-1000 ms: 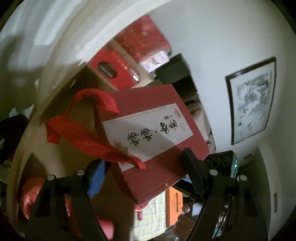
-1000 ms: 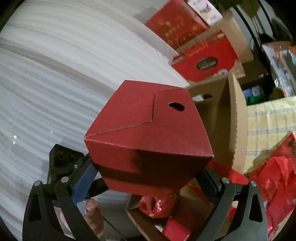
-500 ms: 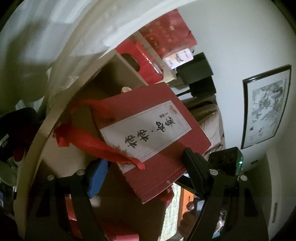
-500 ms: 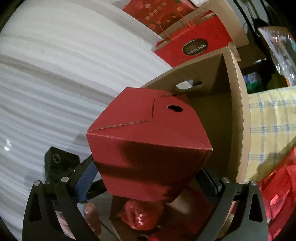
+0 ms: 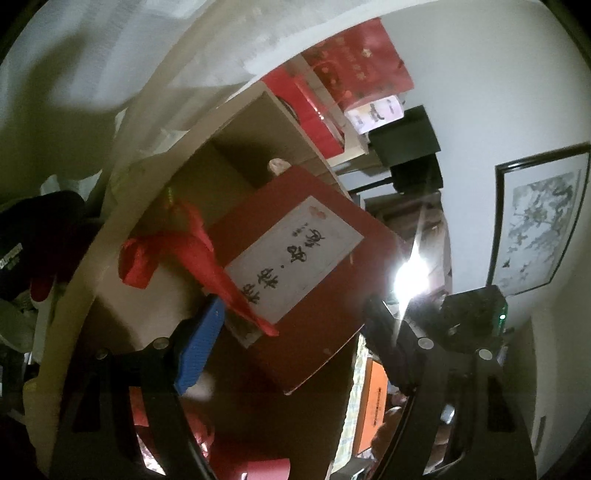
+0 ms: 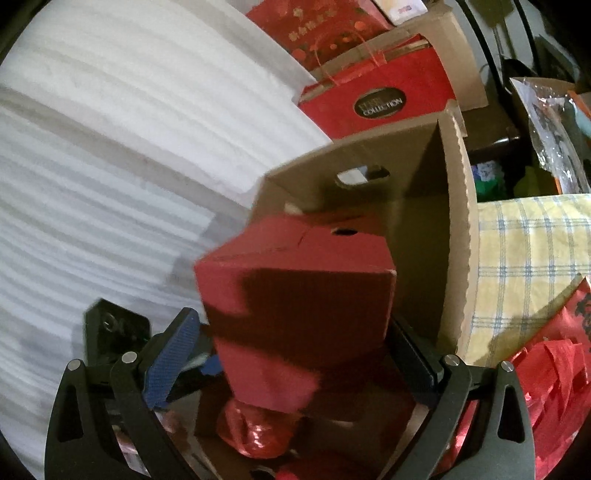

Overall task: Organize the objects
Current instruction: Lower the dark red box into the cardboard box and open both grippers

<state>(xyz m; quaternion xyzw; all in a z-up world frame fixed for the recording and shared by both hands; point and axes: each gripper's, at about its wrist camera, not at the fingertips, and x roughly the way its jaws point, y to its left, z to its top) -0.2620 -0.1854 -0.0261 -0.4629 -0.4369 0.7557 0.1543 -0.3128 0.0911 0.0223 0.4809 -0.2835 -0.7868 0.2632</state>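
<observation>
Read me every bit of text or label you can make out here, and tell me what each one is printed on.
"COLLECTION": black oval label on the red paper bag; the smaller word above it is too blurred to read.
Black brush characters: white label on the red gift box, seen upside down, not legible enough to quote.
Gold print on the red box at the back: too blurred.
Dark characters on the white card: too blurred.

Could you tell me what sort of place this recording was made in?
Probably a cluttered living or storage room at home: a framed ink painting hangs on the white wall, red paper gift bags sit among open brown cardboard boxes, beside yellow checked cloth.
</observation>
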